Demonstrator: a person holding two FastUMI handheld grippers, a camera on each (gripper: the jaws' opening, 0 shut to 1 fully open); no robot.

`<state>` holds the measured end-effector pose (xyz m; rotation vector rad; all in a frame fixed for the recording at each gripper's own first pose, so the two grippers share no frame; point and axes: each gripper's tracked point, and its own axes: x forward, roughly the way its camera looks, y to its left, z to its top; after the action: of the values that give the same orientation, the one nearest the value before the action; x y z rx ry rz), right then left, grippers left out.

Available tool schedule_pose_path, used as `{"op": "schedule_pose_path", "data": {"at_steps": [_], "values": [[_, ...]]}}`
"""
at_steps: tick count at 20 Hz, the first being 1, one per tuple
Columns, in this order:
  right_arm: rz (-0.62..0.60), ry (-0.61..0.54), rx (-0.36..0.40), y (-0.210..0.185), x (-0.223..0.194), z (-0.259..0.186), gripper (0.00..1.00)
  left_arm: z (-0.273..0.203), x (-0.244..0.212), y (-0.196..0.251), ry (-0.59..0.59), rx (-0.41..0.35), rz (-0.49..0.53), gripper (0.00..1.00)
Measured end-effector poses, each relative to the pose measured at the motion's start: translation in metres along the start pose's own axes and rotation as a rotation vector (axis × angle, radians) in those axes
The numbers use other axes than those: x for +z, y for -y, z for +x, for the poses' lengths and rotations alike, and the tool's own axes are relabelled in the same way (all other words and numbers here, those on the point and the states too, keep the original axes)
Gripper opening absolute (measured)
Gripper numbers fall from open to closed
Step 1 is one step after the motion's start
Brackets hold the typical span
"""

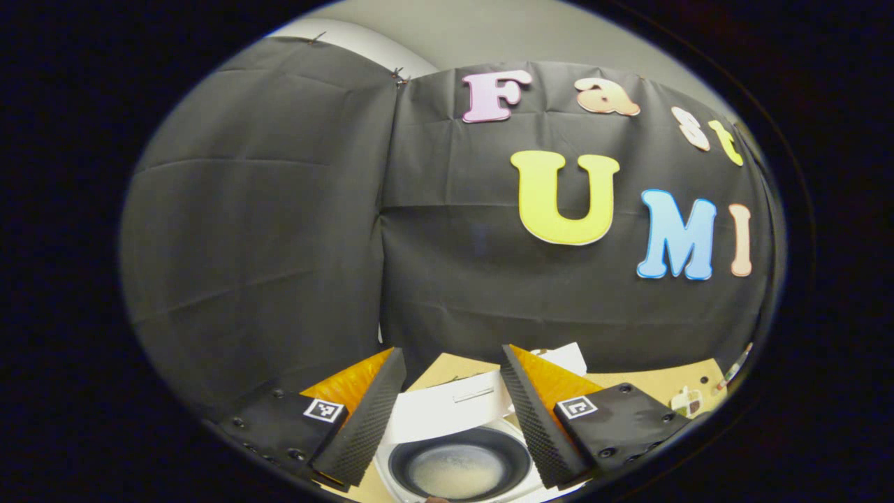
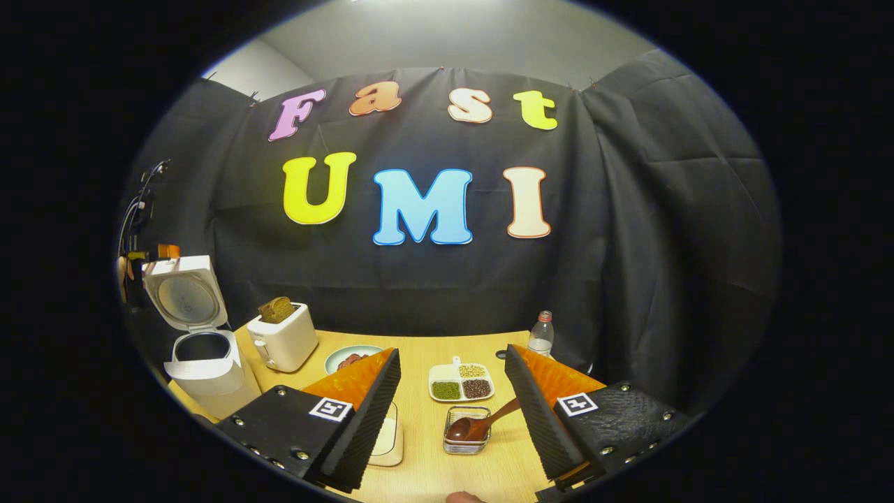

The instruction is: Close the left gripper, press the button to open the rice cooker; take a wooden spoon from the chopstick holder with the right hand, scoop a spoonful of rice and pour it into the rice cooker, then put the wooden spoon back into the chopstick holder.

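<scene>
Black cloth hangs behind our wooden table (image 2: 419,349), and we read the right gripper view from its left edge across. Farthest left stands the white rice cooker (image 2: 206,367) with its lid (image 2: 185,299) tipped up and back, the pot open beneath it. Just beside it sits a white toaster (image 2: 286,340) with a slice of bread (image 2: 276,308) poking out of the top. Next comes a pale plate (image 2: 342,356), partly hidden behind one finger. In the middle lies a white divided dish (image 2: 461,382) of beans, and nearer us a small wire holder (image 2: 466,432) with the wooden spoon (image 2: 482,423) resting in it, bowl down inside and handle slanting up to the right. A clear bottle (image 2: 540,335) stands upright at the far right edge. Our right gripper (image 2: 452,426) hovers with its jaws spread wide, gripping nothing, the holder between them farther off. In the left gripper view, our left gripper (image 1: 452,419) is likewise wide apart and empty, looking down into the cooker's dark inner pot (image 1: 459,464), where pale rice shows at the bottom.
</scene>
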<state>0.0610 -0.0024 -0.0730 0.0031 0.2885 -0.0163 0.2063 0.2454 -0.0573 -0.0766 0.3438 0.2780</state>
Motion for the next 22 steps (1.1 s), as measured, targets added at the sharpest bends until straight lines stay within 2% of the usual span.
{"op": "schedule_pose_path", "data": {"at_steps": [1, 3, 5, 6, 8, 10, 11, 14, 16, 18, 19, 21, 22], "values": [[0.0, -0.001, 0.006, 0.001, 0.0, 0.001, 0.92, -0.007, -0.006, 0.004, 0.0, -0.004, 0.008, 0.92], [-0.006, 0.002, 0.016, 0.002, 0.0, 0.003, 0.92, -0.02, -0.021, 0.011, -0.004, -0.012, 0.03, 0.95], [-0.012, -0.002, 0.029, 0.001, -0.001, 0.004, 0.92, -0.033, -0.039, 0.018, -0.008, -0.018, 0.049, 0.95], [-0.013, -0.005, 0.035, 0.001, -0.002, 0.006, 0.91, -0.041, -0.047, 0.021, -0.01, -0.021, 0.055, 0.92], [-0.015, -0.01, 0.046, 0.0, -0.004, 0.007, 0.92, -0.051, -0.063, 0.027, -0.024, -0.03, 0.057, 0.95], [-0.021, -0.016, 0.057, -0.001, -0.006, 0.009, 0.92, -0.058, -0.079, 0.032, -0.042, -0.039, 0.048, 0.92], [-0.025, -0.019, 0.061, -0.001, -0.007, 0.009, 0.92, -0.06, -0.086, 0.035, -0.051, -0.043, 0.045, 0.99], [-0.031, -0.026, 0.072, -0.003, -0.01, 0.013, 0.92, -0.069, -0.108, 0.04, -0.08, -0.053, 0.033, 0.92], [-0.034, -0.033, 0.079, -0.003, -0.014, 0.014, 0.92, -0.073, -0.127, 0.043, -0.109, -0.058, 0.03, 0.95], [-0.038, -0.043, 0.081, -0.003, -0.017, 0.015, 0.92, -0.074, -0.144, 0.046, -0.138, -0.064, 0.027, 0.95], [-0.039, -0.047, 0.082, -0.003, -0.018, 0.015, 0.92, -0.074, -0.151, 0.047, -0.151, -0.067, 0.023, 0.92], [-0.037, -0.054, 0.084, -0.004, -0.021, 0.017, 0.92, -0.074, -0.161, 0.048, -0.164, -0.071, 0.018, 0.96], [-0.037, -0.057, 0.085, -0.005, -0.023, 0.018, 0.92, -0.074, -0.165, 0.048, -0.167, -0.072, 0.021, 0.92]]}}
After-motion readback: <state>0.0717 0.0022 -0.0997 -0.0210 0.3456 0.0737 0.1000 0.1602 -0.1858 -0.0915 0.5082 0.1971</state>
